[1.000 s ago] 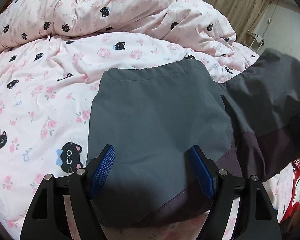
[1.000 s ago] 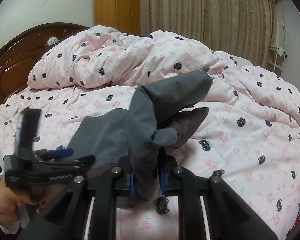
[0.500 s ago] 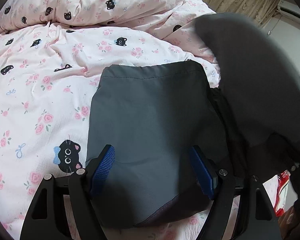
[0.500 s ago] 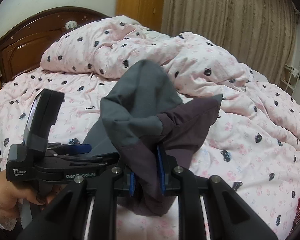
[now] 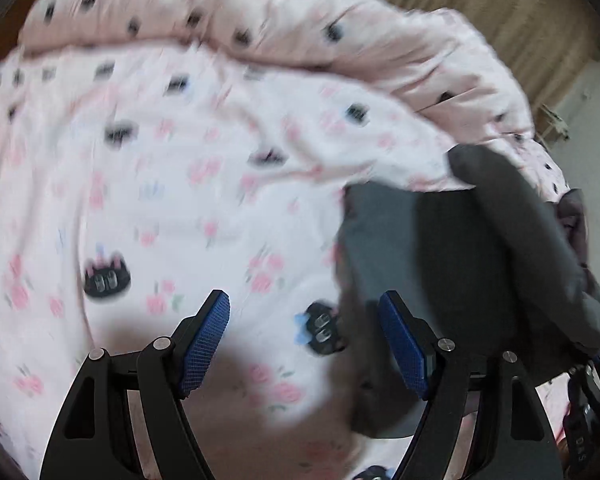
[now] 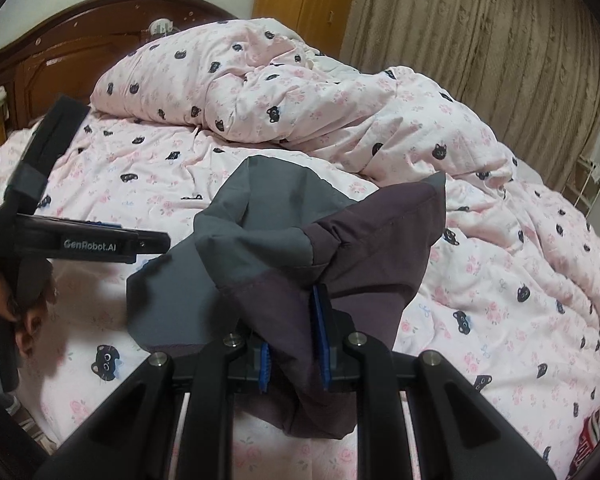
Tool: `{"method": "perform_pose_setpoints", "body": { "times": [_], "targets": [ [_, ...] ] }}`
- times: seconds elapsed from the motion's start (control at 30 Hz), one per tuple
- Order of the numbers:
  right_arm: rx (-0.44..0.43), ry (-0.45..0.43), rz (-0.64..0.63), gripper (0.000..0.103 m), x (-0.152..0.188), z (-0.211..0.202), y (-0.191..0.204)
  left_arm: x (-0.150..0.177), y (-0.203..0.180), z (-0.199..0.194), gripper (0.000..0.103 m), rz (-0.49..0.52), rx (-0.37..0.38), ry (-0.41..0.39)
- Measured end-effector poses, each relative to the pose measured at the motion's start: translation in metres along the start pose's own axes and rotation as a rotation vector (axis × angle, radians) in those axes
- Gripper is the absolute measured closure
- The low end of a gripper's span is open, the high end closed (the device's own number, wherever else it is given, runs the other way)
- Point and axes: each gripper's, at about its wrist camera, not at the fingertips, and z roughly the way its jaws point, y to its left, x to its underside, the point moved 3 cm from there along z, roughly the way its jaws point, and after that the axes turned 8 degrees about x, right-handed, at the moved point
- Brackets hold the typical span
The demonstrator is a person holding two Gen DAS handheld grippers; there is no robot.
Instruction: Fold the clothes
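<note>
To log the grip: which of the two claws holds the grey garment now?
The right claw: its blue pads pinch the purple hem of the garment. The left claw stands open over the sheet, holding nothing.

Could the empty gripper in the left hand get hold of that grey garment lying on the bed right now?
Probably yes. The left gripper has its jaws open with only the pink bedsheet between them, and the grey garment lies right beside its right-hand finger, nothing covering that edge. The right gripper grips the garment's far part.

The right gripper (image 6: 294, 350) pinches the grey garment (image 6: 260, 240) above the pink bedsheet (image 6: 500, 280); the left gripper (image 6: 156, 240), hand-held, hovers left of the garment.
</note>
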Motion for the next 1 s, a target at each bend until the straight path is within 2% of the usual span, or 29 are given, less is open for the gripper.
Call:
{"method": "perform_pose_setpoints", "body": {
  "times": [0.2,0.33,0.5,0.7,0.83,0.93,1.0],
  "targets": [
    [0.044,-0.030,-0.118,0.084,-0.007,-0.004,0.026,0.006,-0.004,0.013,0.030,0.047,-0.034,0.019],
    [0.077,-0.046,-0.249,0.084,-0.006,-0.005,0.052,0.006,-0.004,0.016,0.030,0.058,-0.040,0.023],
    [0.074,-0.097,-0.349,0.084,-0.002,-0.013,0.075,0.005,-0.002,0.015,0.029,0.055,-0.035,0.023],
    [0.104,0.018,-0.548,0.084,0.027,0.019,0.106,-0.001,0.005,0.008,0.030,-0.017,-0.005,-0.002],
    [0.071,0.034,-0.584,0.084,0.041,0.031,0.111,-0.011,0.013,-0.008,0.030,-0.079,0.016,-0.073],
    [0.074,0.022,-0.599,0.083,0.045,0.034,0.112,-0.020,0.008,-0.023,0.030,-0.093,0.132,-0.137],
    [0.069,0.020,-0.591,0.082,0.045,0.035,0.111,-0.025,-0.002,-0.030,0.030,-0.064,0.205,-0.164]
  ]
}}
